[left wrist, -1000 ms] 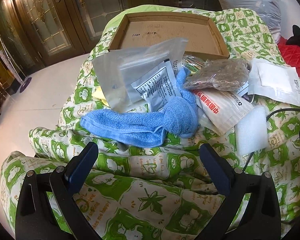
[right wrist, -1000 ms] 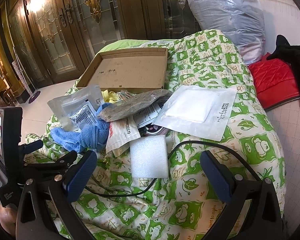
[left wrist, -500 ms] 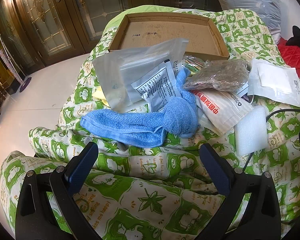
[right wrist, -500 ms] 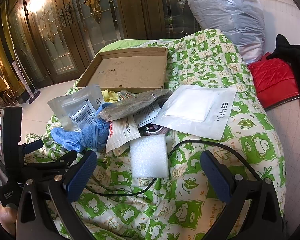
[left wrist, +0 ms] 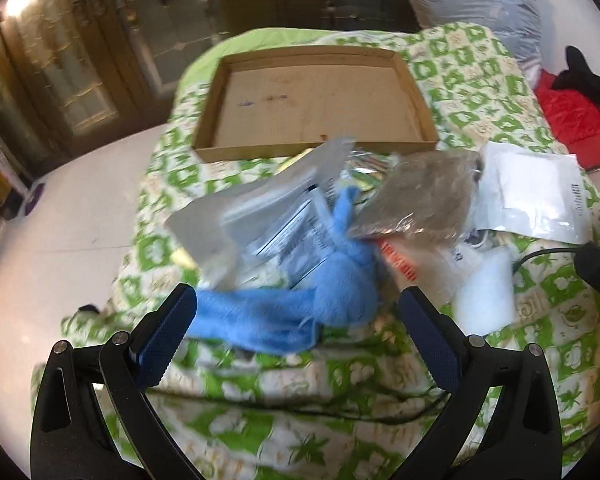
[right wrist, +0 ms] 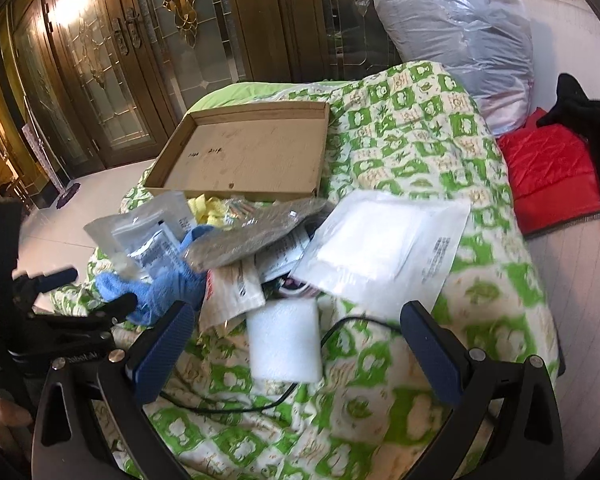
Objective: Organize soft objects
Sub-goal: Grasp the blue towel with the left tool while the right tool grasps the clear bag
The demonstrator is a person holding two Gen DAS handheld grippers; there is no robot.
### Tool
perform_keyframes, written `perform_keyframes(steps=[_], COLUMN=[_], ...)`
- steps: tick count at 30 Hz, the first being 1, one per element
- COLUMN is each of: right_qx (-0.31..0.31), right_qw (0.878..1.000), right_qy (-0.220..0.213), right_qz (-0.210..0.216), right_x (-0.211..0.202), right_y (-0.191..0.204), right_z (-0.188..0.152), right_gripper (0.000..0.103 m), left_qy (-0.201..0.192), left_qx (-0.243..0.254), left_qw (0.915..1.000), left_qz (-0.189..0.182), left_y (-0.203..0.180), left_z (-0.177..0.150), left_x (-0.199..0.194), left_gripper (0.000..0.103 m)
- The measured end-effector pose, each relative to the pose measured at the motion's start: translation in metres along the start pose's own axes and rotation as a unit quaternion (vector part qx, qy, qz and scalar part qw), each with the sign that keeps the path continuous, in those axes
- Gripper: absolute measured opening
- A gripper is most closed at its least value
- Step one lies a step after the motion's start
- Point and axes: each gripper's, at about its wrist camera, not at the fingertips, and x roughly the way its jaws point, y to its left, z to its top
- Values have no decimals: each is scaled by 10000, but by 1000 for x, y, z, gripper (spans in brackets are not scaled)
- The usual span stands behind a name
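A knotted blue towel (left wrist: pixel 300 304) lies on the green patterned quilt (left wrist: pixel 480 92), right in front of my open left gripper (left wrist: pixel 296 316). Behind it is a heap of plastic packets (left wrist: pixel 260 220), a brownish bag (left wrist: pixel 424 200) and a white pouch (left wrist: pixel 536 196). An empty cardboard tray (left wrist: pixel 312 100) sits at the back. My right gripper (right wrist: pixel 296 324) is open just short of a white foam block (right wrist: pixel 284 340). The towel (right wrist: pixel 160 288), the white pouch (right wrist: pixel 384 252) and the tray (right wrist: pixel 252 152) also show in the right wrist view.
A black cable (right wrist: pixel 260 400) runs across the quilt under the foam block. A red padded cloth (right wrist: pixel 548 176) and a grey plastic sack (right wrist: pixel 460 28) lie at the right and back. Glazed wooden doors (right wrist: pixel 120 60) and pale floor (left wrist: pixel 60 220) are to the left.
My left gripper has moved forward toward the blue towel, which now sits between its fingertips' line. My right gripper has closed in on the foam block.
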Motion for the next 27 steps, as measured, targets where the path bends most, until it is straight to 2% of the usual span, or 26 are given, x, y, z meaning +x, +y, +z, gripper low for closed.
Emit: perform_keyframes(steps=[2, 5, 9, 13, 16, 17, 20, 22, 24, 27], right_qx=[3, 47, 104, 70, 67, 85, 155, 155, 97, 50], right_qw=[10000, 10000, 9994, 9990, 9989, 9988, 9985, 9981, 9975, 9958], right_qy=[-6, 81, 321, 439, 446, 460, 500, 541, 595, 690], right_qz=[-15, 17, 67, 105, 126, 139, 179, 233, 357, 602], right_x=[2, 8, 22, 31, 32, 33, 34, 36, 38, 42], right_y=[-3, -6, -9, -7, -7, -7, -10, -10, -6, 4], right_z=[5, 6, 5, 10, 12, 13, 15, 17, 21, 30], right_gripper=[103, 103, 103, 103, 103, 103, 103, 103, 102, 102], left_qy=[197, 362, 476, 422, 754, 912, 1132, 1059, 1006, 954], left_qx=[109, 239, 418, 537, 537, 525, 441, 494, 534, 559], left_qw=[9995, 9986, 9978, 9976, 9956, 9943, 9917, 9919, 9924, 9929], left_qz=[-221, -303, -208, -129, -161, -173, -427, -506, -464, -442], left_y=[-3, -8, -18, -23, -22, -21, -19, -21, -22, -20], left_z=[6, 3, 4, 10, 13, 12, 11, 11, 10, 8], left_x=[12, 22, 35, 45, 68, 76, 87, 84, 81, 73], left_gripper=[103, 103, 103, 100, 79, 66, 58, 44, 39, 38])
